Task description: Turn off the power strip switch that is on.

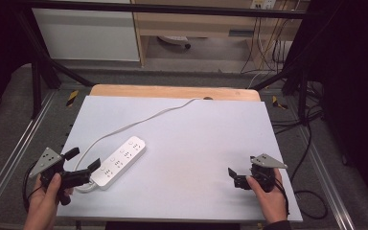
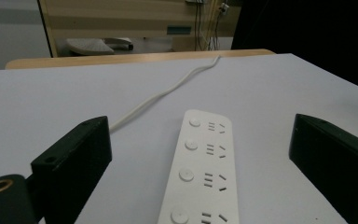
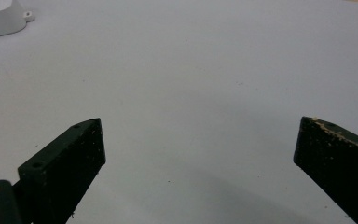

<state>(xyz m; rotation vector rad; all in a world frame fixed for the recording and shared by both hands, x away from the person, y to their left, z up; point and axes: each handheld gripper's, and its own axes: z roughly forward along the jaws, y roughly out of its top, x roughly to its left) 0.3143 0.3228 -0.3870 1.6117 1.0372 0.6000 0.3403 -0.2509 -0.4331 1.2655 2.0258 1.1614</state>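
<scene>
Power strip [image 1: 120, 162], white with four sockets, lies flat and slantwise on the pale sheet covering the table [image 1: 196, 143], its near end between the wide-spread jaws of the left gripper [image 1: 84, 160], neither jaw touching it. In the left gripper view the power strip [image 2: 203, 172] runs up the middle, black jaws well apart on either side. Its white cord [image 1: 143, 120] curls away toward the table's far edge. The right gripper [image 1: 233, 176], jaws also spread wide and holding nothing, hovers over bare sheet near the right front, well apart from the strip.
</scene>
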